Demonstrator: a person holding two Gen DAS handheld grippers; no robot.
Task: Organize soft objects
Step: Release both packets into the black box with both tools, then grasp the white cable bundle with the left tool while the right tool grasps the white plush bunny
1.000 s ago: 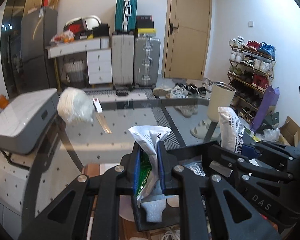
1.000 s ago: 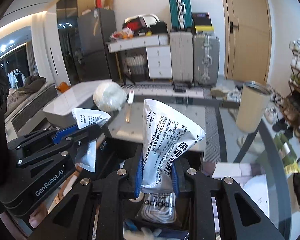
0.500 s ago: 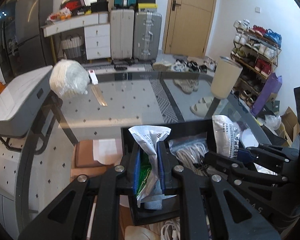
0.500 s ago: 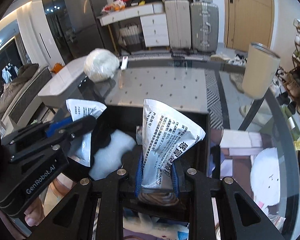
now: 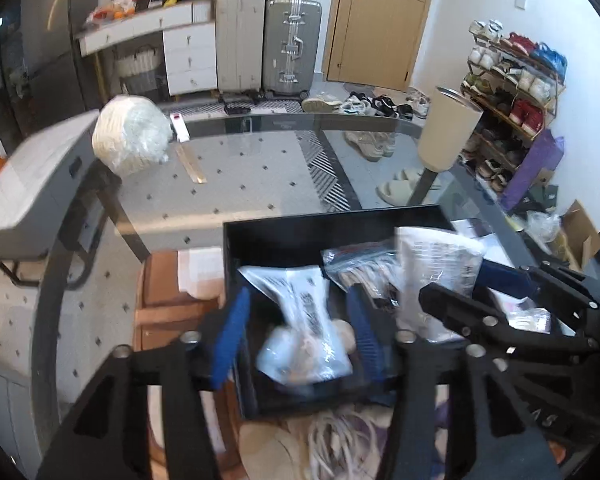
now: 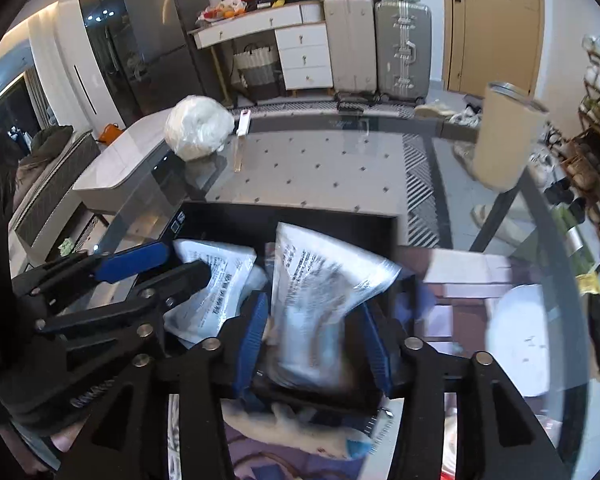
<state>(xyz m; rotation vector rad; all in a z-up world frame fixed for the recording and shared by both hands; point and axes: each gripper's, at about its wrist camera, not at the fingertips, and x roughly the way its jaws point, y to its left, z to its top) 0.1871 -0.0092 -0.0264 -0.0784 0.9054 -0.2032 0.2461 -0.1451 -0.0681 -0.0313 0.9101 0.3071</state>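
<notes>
Two crinkled white plastic packets printed with black text are seen blurred above a black box (image 5: 332,236) on a glass table (image 5: 260,168). One packet (image 5: 304,320) hangs between the blue pads of the left gripper (image 5: 298,332), the other packet (image 6: 320,296) between those of the right gripper (image 6: 314,340) — both sets of jaws are opening, pads spread clear of the plastic. A clear bag of pale cord (image 5: 360,268) lies in the box beside them. Farther off, a white wrapped bundle (image 5: 130,140) and a beige cylinder (image 5: 448,136) stand on the glass — well apart.
</notes>
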